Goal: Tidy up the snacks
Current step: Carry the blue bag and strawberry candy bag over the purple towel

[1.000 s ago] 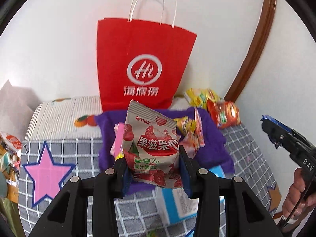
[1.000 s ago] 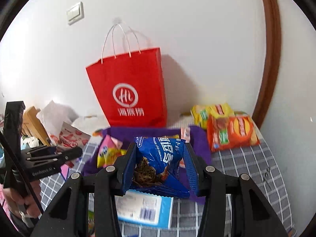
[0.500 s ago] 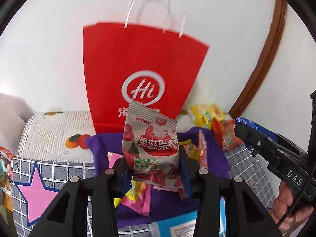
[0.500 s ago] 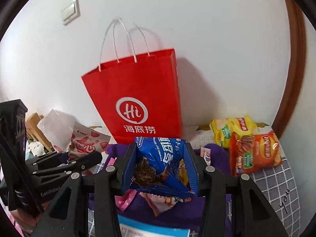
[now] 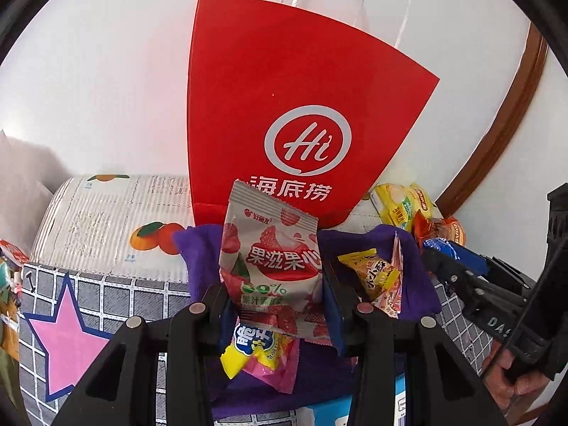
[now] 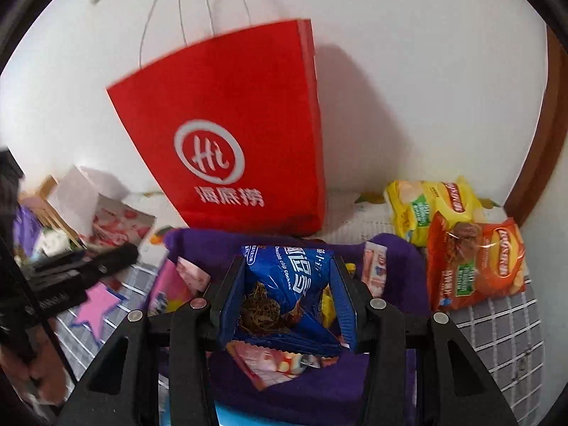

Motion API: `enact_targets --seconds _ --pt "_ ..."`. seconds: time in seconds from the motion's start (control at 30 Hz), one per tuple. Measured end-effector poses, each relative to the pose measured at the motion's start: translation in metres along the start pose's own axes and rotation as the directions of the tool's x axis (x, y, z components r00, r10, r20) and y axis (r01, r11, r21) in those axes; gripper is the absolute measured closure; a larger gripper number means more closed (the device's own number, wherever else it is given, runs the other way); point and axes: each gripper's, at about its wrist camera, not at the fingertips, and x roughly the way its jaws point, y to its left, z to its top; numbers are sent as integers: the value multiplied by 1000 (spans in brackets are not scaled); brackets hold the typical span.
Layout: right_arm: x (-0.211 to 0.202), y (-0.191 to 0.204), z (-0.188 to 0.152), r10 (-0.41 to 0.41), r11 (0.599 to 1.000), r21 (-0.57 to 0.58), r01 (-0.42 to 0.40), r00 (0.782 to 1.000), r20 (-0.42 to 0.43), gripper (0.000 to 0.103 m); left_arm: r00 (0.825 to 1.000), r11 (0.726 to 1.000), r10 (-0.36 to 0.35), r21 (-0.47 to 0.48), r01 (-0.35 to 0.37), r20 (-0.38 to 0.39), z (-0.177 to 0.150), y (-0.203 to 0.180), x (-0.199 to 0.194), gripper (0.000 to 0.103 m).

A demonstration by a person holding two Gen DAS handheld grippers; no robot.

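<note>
Above the purple cloth (image 5: 415,280): both jaws clenching light, crinkly, crushable packs, strawberry packet (image 5: 271,266) left, blue cookie bag (image 6: 287,294) right, gripping mid-body, gently.

Black plastic hand-held gripper (image 5: 275,305) with silver round screws, blue-lined finger pads (image 5: 333,305), white lettering on its twin (image 5: 497,305).

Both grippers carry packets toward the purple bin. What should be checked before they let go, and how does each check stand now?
1. Left gripper clamps strawberry packet: ok.
2. Right gripper clamps blue cookie packet: ok.
3. Blue packet over purple bin: ok.
4. Strawberry packet over the bin: ok.
5. Room left in the bin: cannot tell, several packets already lie inside.
6. Red paper bag standing clear behind the bin: ok.
</note>
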Motion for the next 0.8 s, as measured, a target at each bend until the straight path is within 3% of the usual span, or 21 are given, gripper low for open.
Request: enact_targets --seconds 0.8 --pt "42 7 -15 19 1000 -1 -20 987 -163 56 1000 999 -29 21 29 -1 0 -7 -2 63"
